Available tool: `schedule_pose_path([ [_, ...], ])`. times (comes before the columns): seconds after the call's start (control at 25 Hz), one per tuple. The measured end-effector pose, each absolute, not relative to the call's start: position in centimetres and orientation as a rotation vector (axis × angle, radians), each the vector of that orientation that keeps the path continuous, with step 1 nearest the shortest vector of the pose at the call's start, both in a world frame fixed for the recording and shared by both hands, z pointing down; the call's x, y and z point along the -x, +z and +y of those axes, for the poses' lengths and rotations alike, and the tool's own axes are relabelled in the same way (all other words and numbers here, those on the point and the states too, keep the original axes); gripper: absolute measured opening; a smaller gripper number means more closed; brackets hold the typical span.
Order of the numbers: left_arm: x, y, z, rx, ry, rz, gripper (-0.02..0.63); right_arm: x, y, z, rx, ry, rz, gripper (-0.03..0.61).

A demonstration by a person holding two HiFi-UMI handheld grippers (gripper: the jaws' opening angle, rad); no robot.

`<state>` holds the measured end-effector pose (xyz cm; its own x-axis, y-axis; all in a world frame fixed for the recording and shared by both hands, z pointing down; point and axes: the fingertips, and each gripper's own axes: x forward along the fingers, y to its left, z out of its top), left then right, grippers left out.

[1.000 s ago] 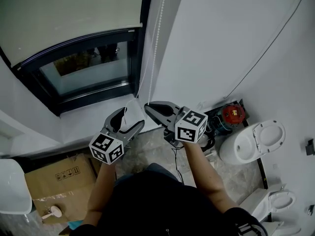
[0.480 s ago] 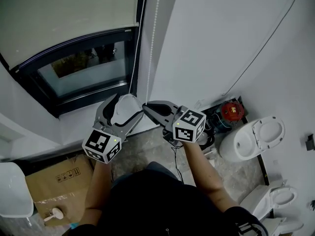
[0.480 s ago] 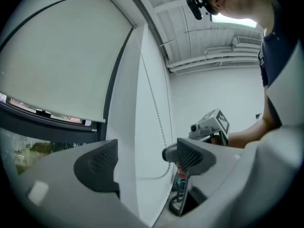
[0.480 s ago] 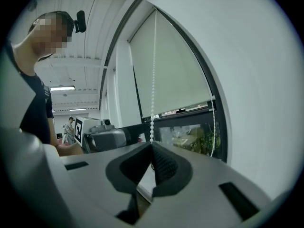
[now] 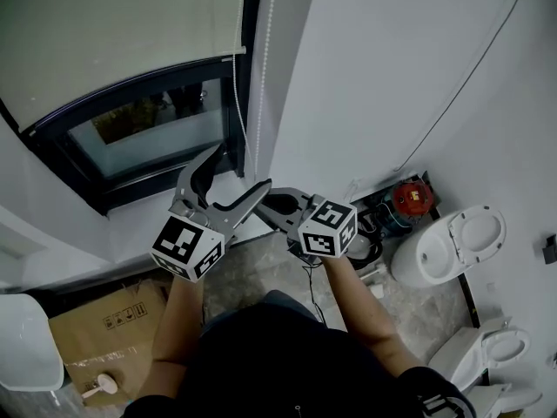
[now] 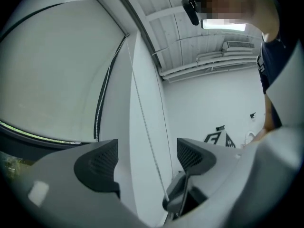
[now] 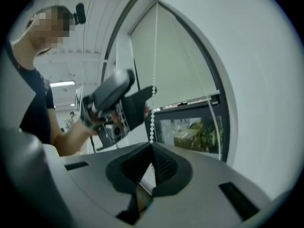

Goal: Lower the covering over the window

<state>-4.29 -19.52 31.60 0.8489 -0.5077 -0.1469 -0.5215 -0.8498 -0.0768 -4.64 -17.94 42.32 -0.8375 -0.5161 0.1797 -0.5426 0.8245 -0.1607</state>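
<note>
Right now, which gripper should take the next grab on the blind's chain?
Probably the left gripper. The chain runs between its open jaws, above the right gripper, which is shut on it lower down.

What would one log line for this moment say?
left gripper: open, bead chain between jaws | right gripper: shut on bead chain | blind: partly lowered

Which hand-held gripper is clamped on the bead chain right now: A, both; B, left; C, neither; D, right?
D: the right hand-held gripper has its jaws shut on the bead chain, while the left hand-held gripper stands open, the chain passing free between its jaws.
</note>
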Motion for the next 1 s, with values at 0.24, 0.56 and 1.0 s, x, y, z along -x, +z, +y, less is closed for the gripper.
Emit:
schedule_pose_path([
  [0.24,3.6,31.2,-19.6,2.922,0.176,0.777,0.371,4.4,46.2,-17.3,-0.865,0.417,-2.824,0.012],
  [0.56,3.8,31.4,-19.7,2.982,0.183,0.723,0.274,5.7,51.6,-16.6,-0.783,0.457,-2.672,0.012],
  [1.0,4.0,30.9,-20.0,3.033,0.242,0.688,0.160,6.8,57.1,-13.8,-0.673,0.558,-2.587,0.012],
])
